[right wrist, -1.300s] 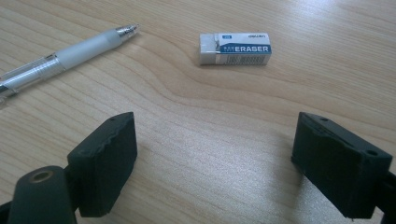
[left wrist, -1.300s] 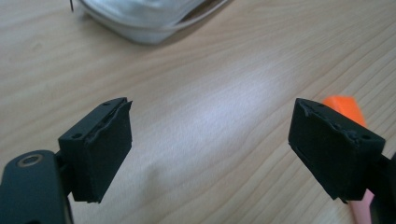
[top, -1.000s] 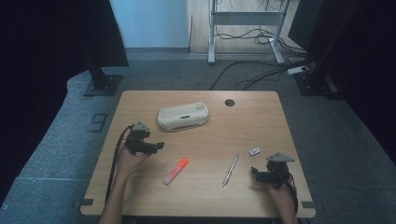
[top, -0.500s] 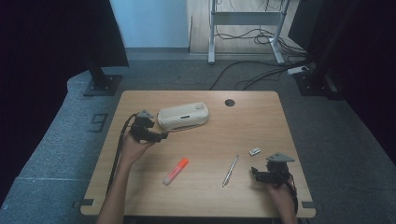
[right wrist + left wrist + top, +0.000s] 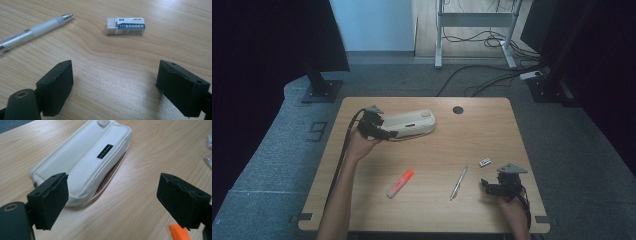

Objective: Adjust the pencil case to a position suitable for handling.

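A white zipped pencil case (image 5: 412,122) lies at the back left of the wooden table (image 5: 492,130). My left gripper (image 5: 388,133) hovers at its near left end, jaws wide apart with nothing between them. In the left gripper view the pencil case (image 5: 85,162) lies ahead, mostly before the left jaw, and my left gripper (image 5: 116,195) is open over bare wood. My right gripper (image 5: 486,186) rests near the front right, open. In the right gripper view my right gripper (image 5: 122,82) faces a white eraser (image 5: 125,25) and a clear pen (image 5: 35,29).
An orange highlighter (image 5: 400,183) lies at the front centre, and its tip (image 5: 181,232) shows by the left gripper's right jaw. The pen (image 5: 458,183) and eraser (image 5: 484,162) lie left of the right gripper. A round cable hole (image 5: 457,109) sits at the back.
My left hand has moved away from me and to the right, from open table up to the pencil case's left end. The right hand has stayed put.
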Demonstrator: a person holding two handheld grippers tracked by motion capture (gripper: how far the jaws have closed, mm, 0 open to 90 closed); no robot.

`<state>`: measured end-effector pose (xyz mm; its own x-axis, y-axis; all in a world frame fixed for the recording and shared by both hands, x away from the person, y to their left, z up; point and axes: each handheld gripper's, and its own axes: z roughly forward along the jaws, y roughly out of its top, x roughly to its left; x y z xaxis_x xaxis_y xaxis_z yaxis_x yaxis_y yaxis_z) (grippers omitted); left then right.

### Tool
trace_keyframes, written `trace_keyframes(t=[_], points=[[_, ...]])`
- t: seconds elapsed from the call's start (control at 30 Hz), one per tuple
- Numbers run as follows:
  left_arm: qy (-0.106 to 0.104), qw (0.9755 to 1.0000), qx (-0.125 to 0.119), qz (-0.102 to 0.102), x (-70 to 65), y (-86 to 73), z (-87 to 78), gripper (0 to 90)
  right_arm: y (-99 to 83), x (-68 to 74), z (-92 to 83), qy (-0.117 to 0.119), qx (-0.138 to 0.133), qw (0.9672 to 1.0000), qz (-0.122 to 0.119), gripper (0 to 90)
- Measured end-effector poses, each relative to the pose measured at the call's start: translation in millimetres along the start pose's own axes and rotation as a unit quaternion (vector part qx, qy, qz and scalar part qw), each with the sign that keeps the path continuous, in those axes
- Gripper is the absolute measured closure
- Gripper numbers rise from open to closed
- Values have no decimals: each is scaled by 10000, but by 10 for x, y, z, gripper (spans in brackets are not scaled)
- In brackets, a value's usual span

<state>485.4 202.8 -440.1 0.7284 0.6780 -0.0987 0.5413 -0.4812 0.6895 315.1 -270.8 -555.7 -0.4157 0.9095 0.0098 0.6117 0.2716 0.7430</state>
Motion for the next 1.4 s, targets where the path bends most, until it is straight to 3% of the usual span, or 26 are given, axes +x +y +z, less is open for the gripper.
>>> trace_keyframes(t=[0.2, 0.33, 0.4, 0.47, 0.73, 0.93, 1.07, 1.17, 1.3, 1.4], points=[[57, 9995, 203, 224, 40, 144, 170, 45, 0, 0, 0, 0, -1, 10000, -1, 137], [101, 9990, 379, 217, 60, 177, 268, 36, 0, 0, 0, 1, 1, 10000, -1, 137], [-25, 9991, 403, 85, 102, 182, 356, 33, 0, -1, 0, 4, 0, 10000, -3, 136], [-56, 9990, 427, 86, 128, 182, 408, 29, 0, 0, 0, 5, 1, 10000, -5, 135], [59, 9982, 521, 274, 158, 174, 618, 0, 0, 0, 0, 7, 0, 10000, -5, 135], [-110, 9991, 370, 146, 219, 137, 784, 0, -1, 0, 0, 25, 3, 10000, -22, 135], [-157, 9988, 453, 114, 239, 99, 880, 0, -1, 0, 0, 30, 3, 10000, -26, 135], [-288, 9974, 660, 40, 265, 47, 972, 0, -1, 0, 0, 34, 4, 10000, -28, 135], [-140, 9969, 759, 169, 205, -2, 1023, 0, 0, -1, -2, 40, 14, 10000, -30, 135], [-211, 9968, 760, 90, 189, -29, 1003, 0, 0, 1, -1, 39, 10, 10000, -26, 134]])
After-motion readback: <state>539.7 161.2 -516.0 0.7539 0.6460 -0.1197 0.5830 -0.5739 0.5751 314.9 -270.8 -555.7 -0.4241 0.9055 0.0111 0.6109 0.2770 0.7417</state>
